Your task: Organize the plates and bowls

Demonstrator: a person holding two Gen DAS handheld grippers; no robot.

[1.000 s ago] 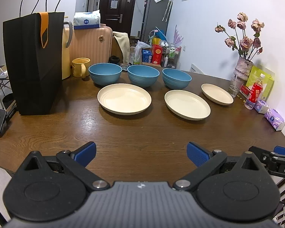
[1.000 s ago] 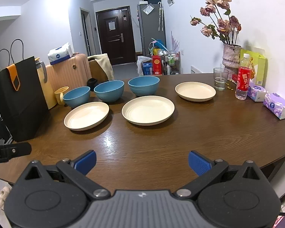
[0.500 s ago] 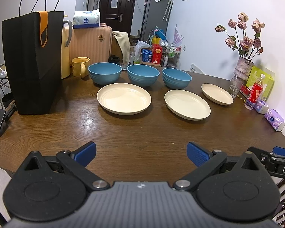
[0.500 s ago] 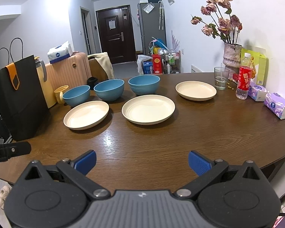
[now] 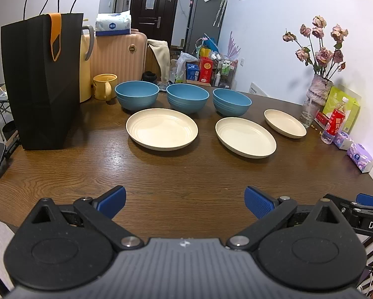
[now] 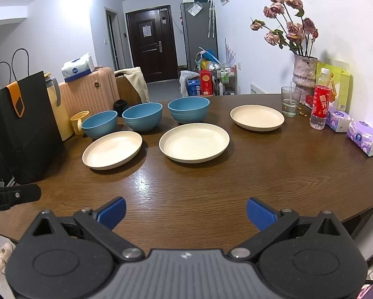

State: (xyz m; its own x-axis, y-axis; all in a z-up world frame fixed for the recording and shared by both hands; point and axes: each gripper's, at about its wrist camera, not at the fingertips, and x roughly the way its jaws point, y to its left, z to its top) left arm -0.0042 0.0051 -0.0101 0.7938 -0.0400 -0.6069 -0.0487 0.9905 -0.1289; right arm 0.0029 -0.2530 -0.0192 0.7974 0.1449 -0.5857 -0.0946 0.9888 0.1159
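Three blue bowls stand in a row at the back of the brown table: left bowl [image 5: 137,95], middle bowl [image 5: 187,99], right bowl [image 5: 231,101]. Three cream plates lie in front of them: left plate [image 5: 162,128], middle plate [image 5: 245,137], right plate [image 5: 285,123]. The right wrist view shows the same bowls [image 6: 143,116] and plates [image 6: 194,142]. My left gripper [image 5: 185,203] and my right gripper [image 6: 185,213] are both open and empty, hovering above the table's near edge, well short of the plates.
A black paper bag [image 5: 40,82] stands at the table's left, with a yellow mug [image 5: 104,86] and a cream jug behind it. A vase of flowers [image 6: 304,71], a glass [image 6: 289,101], a red bottle [image 6: 320,106] and tissue packs [image 6: 364,137] are at the right.
Both grippers have drifted very slightly toward the table. Nothing on the table has moved.
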